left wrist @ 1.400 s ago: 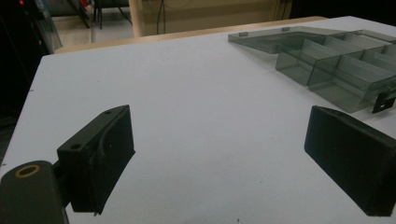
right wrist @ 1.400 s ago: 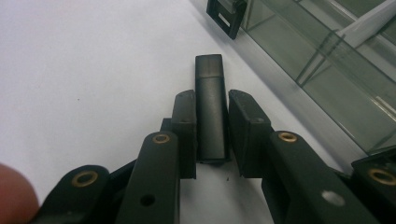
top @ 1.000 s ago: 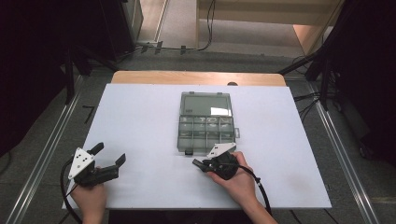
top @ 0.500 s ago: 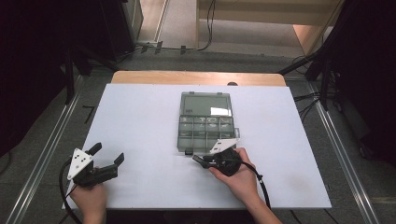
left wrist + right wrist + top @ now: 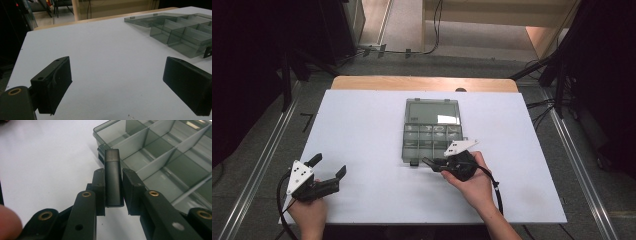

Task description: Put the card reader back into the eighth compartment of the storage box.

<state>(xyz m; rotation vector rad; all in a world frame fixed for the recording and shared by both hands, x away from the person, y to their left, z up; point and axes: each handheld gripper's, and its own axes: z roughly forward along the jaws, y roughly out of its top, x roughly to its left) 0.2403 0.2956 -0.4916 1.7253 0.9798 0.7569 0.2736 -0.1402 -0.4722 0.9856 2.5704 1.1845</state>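
A smoky clear compartment box point(image 5: 405, 142) lies open mid-table, its lid flat on the far side and its cells bare. My right gripper point(image 5: 430, 162) hovers at the box's near edge, pointing left. In the right gripper view my right gripper point(image 5: 113, 173) is shut on a small dark rectangular block point(image 5: 113, 170), which sticks out toward the front corner of the box point(image 5: 162, 152). My left gripper point(image 5: 329, 165) rests near the table's front left, open with nothing between its jaws. In the left gripper view my left gripper point(image 5: 117, 80) faces bare white tabletop, the box point(image 5: 180, 32) at the upper right.
A white tabletop point(image 5: 362, 125) spreads around the box, with a wooden strip point(image 5: 422, 83) along its far edge. A black latch point(image 5: 414, 163) sticks out at the box's front left. Dark racks and cables stand beyond the table.
My right gripper has risen a little and moved toward the box's near edge with the block in it. The left gripper has not moved.
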